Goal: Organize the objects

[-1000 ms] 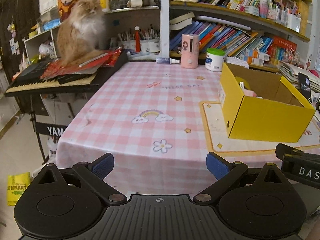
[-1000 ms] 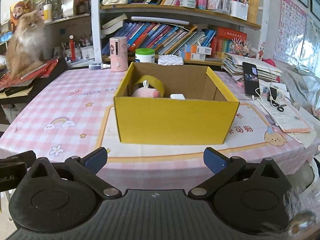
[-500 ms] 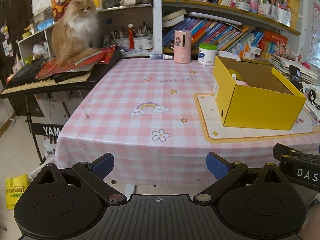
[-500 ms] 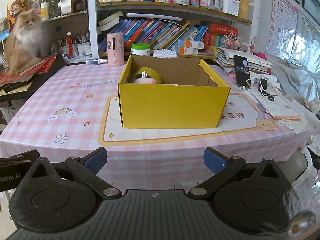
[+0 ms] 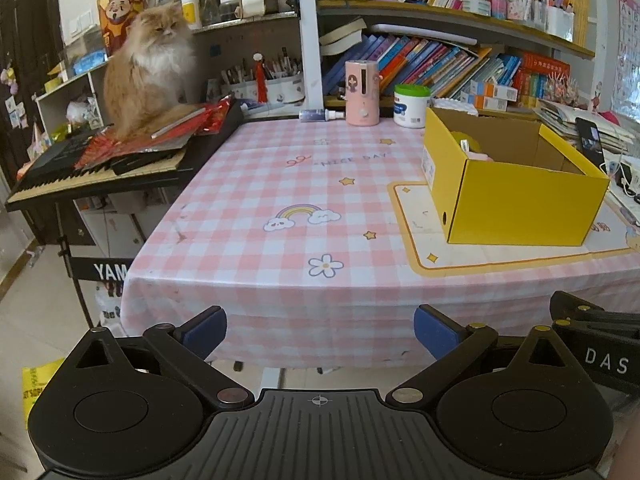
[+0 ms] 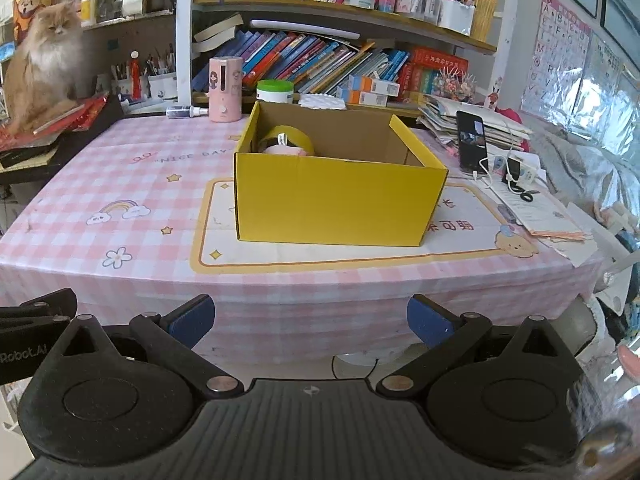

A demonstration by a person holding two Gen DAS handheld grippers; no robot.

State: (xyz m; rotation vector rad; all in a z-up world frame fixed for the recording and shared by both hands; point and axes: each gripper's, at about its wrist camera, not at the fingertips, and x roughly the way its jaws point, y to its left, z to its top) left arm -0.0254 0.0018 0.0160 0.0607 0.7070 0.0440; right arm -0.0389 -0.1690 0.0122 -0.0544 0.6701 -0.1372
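Note:
A yellow cardboard box (image 6: 340, 204) stands open on a placemat on the pink checked table (image 6: 120, 184); it also shows in the left wrist view (image 5: 516, 200). Inside it lie a roll of yellow tape (image 6: 290, 138) and a pink object (image 6: 286, 150). My left gripper (image 5: 320, 326) is open and empty, held off the table's front edge. My right gripper (image 6: 310, 318) is open and empty, also in front of the table edge, facing the box.
A pink dispenser (image 6: 226, 90), a green-lidded jar (image 6: 275, 91) and a small bottle (image 6: 188, 112) stand at the table's back. A phone (image 6: 472, 142), cables and papers lie at the right. A cat (image 5: 148, 68) sits on a keyboard (image 5: 100, 168) at the left. Bookshelves stand behind.
Both grippers have drawn back from the table, so the box and table look farther away. Both stay open and empty.

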